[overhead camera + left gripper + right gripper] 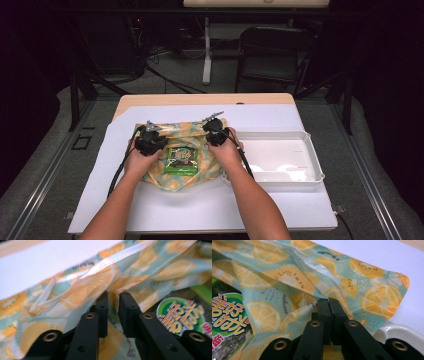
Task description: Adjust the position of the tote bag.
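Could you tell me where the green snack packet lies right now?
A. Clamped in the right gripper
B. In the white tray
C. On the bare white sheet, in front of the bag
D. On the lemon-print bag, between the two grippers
D: in the high view the green snack packet rests on the lemon-print bag, between the left gripper and the right gripper; the white tray holds no packet.

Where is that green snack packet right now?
In the high view the flat green snack packet lies on the orange-and-teal fruit-print cloth bag, between the left gripper and the right gripper, left of the white plastic tray.
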A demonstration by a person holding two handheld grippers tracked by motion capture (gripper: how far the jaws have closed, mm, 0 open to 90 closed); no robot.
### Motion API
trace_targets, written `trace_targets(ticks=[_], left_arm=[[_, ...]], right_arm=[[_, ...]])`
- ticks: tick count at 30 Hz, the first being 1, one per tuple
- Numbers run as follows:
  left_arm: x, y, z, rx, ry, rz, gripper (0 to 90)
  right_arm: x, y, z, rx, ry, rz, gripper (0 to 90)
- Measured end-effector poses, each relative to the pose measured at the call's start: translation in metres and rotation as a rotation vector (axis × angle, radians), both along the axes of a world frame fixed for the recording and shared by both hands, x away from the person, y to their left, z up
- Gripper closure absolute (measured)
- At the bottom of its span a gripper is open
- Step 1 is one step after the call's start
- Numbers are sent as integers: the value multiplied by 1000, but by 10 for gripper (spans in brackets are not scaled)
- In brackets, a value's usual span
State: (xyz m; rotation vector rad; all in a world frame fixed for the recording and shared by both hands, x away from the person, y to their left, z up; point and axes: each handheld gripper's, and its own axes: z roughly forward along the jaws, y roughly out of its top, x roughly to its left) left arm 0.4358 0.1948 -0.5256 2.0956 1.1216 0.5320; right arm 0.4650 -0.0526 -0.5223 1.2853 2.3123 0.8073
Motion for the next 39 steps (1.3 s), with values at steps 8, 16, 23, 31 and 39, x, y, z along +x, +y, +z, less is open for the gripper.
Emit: trace_targets(ticks=[8,16,23,31,39], left_arm=[[-10,0,20,25,-61,-74,624],[-9,-3,10,113,-31,-131,573],[-9,-18,-3,178,-36,-174,527],[-5,-23,-11,179,-27,-181,538],[-5,-28,-14,158,-23,-202,580]], right_arm=[[0,-1,-2,8,1,-4,890],[0,-3,-3,6,9,-7,889],[0,-3,-4,12,11,-3,882],[-5,-4,0,26,4,12,826],[-21,-4,23,72,-106,68,709]])
